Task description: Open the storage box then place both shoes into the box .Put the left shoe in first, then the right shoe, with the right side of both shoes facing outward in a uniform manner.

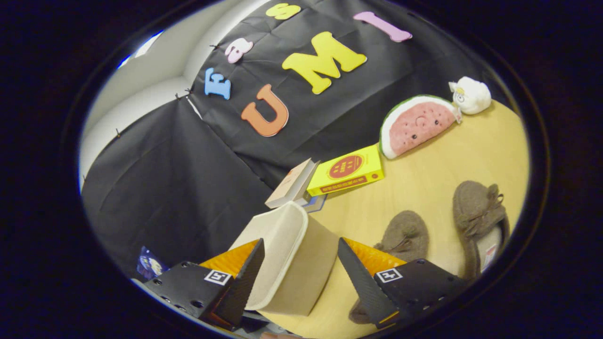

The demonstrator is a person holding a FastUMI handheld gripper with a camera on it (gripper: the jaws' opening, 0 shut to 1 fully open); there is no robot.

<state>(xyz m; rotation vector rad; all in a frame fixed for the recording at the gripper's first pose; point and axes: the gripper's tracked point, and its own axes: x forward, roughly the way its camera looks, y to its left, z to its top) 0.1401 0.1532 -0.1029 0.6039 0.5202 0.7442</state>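
On wooden table (424,188), open gripper (301,278) straddling storage box (287,263)

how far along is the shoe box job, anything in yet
Early. Nothing looks finished: both brown slippers lie on the wooden table, outside the beige storage box. In hand: the gripper straddles the box, fingers apart, not pressing. Left: finishing the opening, then left shoe, then right.

Storage box (287,259) btwn gripper (301,256) fingers (spread wide); two shoes (476,216) right, books (346,170) beyond.
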